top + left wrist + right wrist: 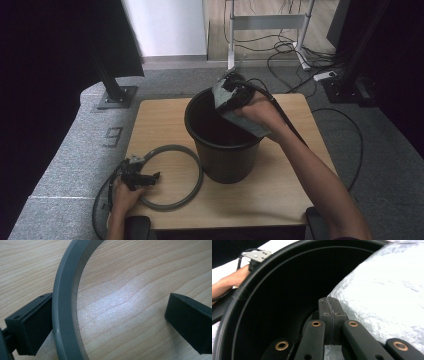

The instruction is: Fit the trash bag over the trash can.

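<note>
Two claws at work, w/ a bin-lining job in hand. Right claw [231, 95] sits at the black bin's [225, 160] rim, approx 1 o'clock on the rim in the high view, jaws pressed together on the edge of a translucent bag [387, 297]. In the right gripper view the film fans out at 2 o'clock from the closed jaws, bin interior dark at 10 o'clock. Prob held there so the bag mouth can be draped over the rim. Bin stands upright mid-tabletop [280, 195]. Grey ring [192, 192] lies flat on the wood at the bin's 8 o'clock, just beside its base. Left claw [150, 177] is spread wide, straddling the ring's band [62, 315]; one jaw touches the band's outer face, the other is well apart inside the loop. Looks set to pinch the ring, likely to clamp the bag later.
</note>
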`<action>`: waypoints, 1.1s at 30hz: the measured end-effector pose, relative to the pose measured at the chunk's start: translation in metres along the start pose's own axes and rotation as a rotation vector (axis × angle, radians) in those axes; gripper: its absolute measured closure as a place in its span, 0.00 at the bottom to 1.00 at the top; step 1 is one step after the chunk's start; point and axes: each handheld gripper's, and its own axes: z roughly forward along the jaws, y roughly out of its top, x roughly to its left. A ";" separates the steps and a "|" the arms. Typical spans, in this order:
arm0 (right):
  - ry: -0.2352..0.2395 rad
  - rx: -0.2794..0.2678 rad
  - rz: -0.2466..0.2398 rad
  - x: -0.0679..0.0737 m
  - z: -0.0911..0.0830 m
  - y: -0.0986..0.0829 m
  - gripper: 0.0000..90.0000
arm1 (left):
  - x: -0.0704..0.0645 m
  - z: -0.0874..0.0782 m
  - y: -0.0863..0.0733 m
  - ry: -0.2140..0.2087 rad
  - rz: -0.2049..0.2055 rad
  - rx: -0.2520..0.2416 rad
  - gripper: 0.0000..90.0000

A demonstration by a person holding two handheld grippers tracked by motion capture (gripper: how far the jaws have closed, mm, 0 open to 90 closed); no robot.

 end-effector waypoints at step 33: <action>-0.006 -0.055 0.039 -0.004 0.006 0.014 0.49 | 0.000 0.000 0.001 -0.003 0.002 0.000 0.00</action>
